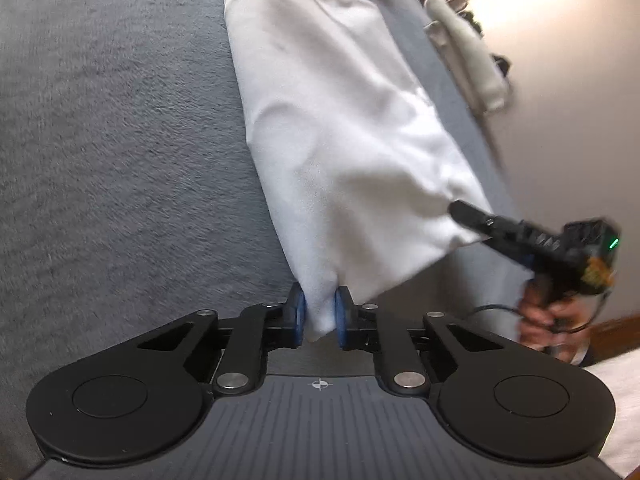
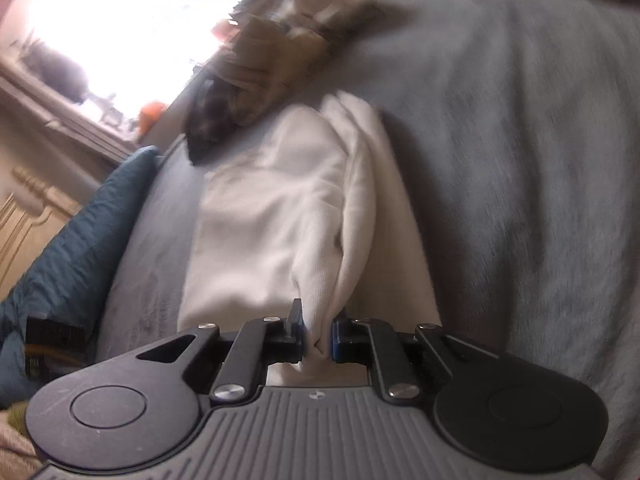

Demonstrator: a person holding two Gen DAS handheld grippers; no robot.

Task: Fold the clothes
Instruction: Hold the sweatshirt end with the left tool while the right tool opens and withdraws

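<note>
A white garment [image 1: 332,120] stretches away over a grey blanket [image 1: 120,140]. My left gripper [image 1: 319,314] is shut on its near corner, cloth bunched between the blue pads. In the left wrist view my right gripper [image 1: 460,210] grips the garment's other near corner at the right, held by a hand [image 1: 548,316]. In the right wrist view the right gripper [image 2: 318,336] is shut on a gathered fold of the white garment [image 2: 280,208], which lies folded lengthwise and lifted off the grey blanket [image 2: 520,140].
A rolled pale cloth [image 1: 468,48] lies beyond the bed edge at upper right. A teal cushion [image 2: 72,240] sits at the left, a dark cat-like shape [image 2: 216,116] and cardboard boxes [image 2: 280,52] beyond the garment, a bright window [image 2: 120,20] behind.
</note>
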